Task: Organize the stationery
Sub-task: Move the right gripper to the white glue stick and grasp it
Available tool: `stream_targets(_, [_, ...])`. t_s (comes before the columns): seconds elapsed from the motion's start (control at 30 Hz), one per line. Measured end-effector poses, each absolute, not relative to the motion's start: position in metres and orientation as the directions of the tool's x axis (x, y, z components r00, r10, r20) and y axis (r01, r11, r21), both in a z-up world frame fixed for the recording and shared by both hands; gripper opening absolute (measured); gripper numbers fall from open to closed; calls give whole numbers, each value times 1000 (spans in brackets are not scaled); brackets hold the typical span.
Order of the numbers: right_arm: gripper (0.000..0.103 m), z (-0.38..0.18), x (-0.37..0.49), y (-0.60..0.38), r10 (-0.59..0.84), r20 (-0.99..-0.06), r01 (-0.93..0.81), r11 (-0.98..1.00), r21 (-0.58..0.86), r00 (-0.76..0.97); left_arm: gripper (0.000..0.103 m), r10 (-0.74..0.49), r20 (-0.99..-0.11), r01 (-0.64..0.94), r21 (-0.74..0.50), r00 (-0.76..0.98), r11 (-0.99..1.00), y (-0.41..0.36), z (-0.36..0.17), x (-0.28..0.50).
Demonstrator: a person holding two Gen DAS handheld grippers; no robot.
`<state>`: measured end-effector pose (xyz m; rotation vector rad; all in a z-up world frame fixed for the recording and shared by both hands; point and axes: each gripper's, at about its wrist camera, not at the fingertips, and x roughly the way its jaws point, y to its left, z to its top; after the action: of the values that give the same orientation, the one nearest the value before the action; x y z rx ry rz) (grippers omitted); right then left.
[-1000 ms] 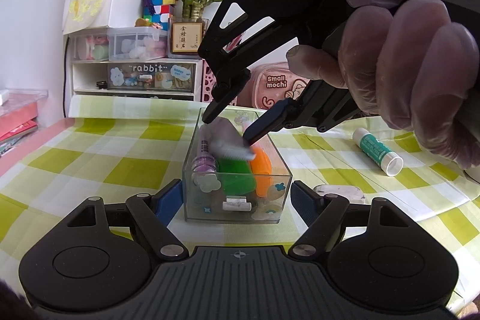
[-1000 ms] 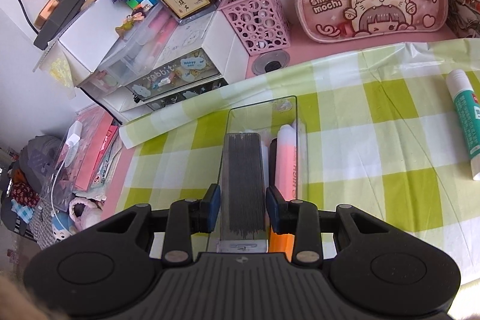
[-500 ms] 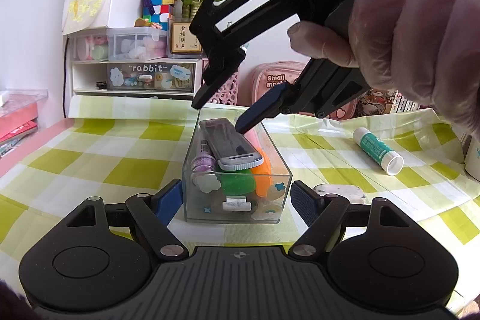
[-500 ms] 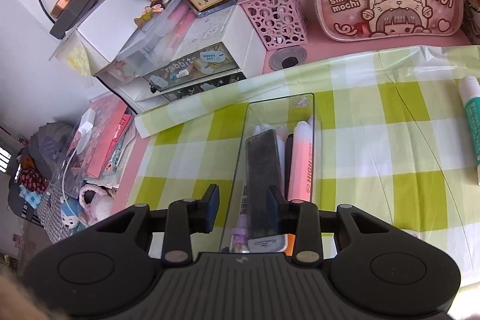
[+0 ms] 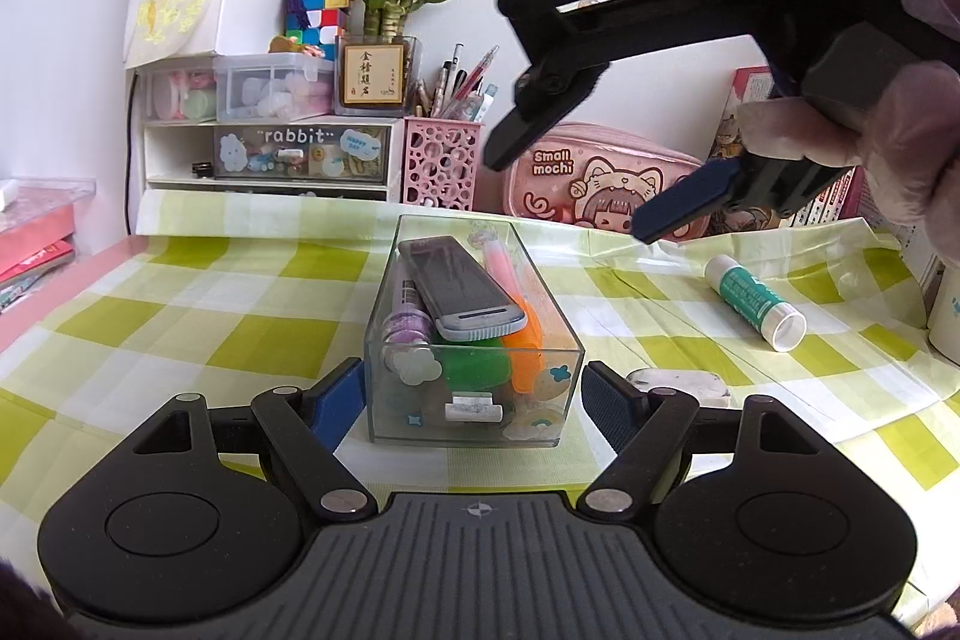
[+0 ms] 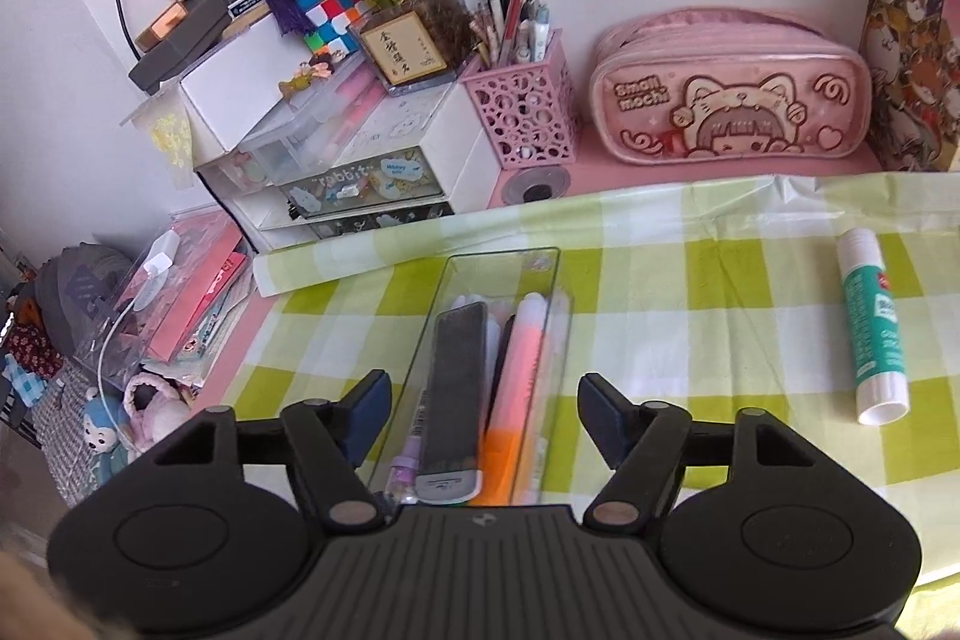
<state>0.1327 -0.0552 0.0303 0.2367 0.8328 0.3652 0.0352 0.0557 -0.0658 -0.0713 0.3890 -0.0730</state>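
Green-and-white checked cloth covers the worktop (image 5: 180, 316), with shelves and a pink pencil case along the back wall. At centre frame sits the clear box (image 5: 474, 400), packed lengthwise so everything fits: one grey utility knife (image 5: 459, 289) lies on top, tilted over a purple pen (image 5: 405, 322), a green item and one orange highlighter (image 6: 516, 388). The left gripper (image 5: 474, 394) flanks the box's near end, jaws wide and not touching it, likely to steady it. The right gripper (image 5: 570, 196) hangs above in the upper right of the frame, jaws wide and empty. One glue stick (image 5: 756, 298) lies loose at right, and one white eraser (image 5: 678, 379) just beside the box; both probably await sorting.
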Motion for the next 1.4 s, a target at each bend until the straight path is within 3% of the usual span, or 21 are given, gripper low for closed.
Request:
stream_targets(0.57, [87,8,90,-138,209,-628,-148,978,149,749,76,-86,-373,58,-84,924,995,57,-66,35])
stream_targets(1.1, [89,-31,92,-179,189,-698,-112,982,154,691,78,-90,-353,65,-81,931,995,56,-66,32])
stream_targets(1.4, [90,-51,100,-176,81,-661,-62,997,53,746,79,-91,-350,66,-83,932,994,56,-66,32])
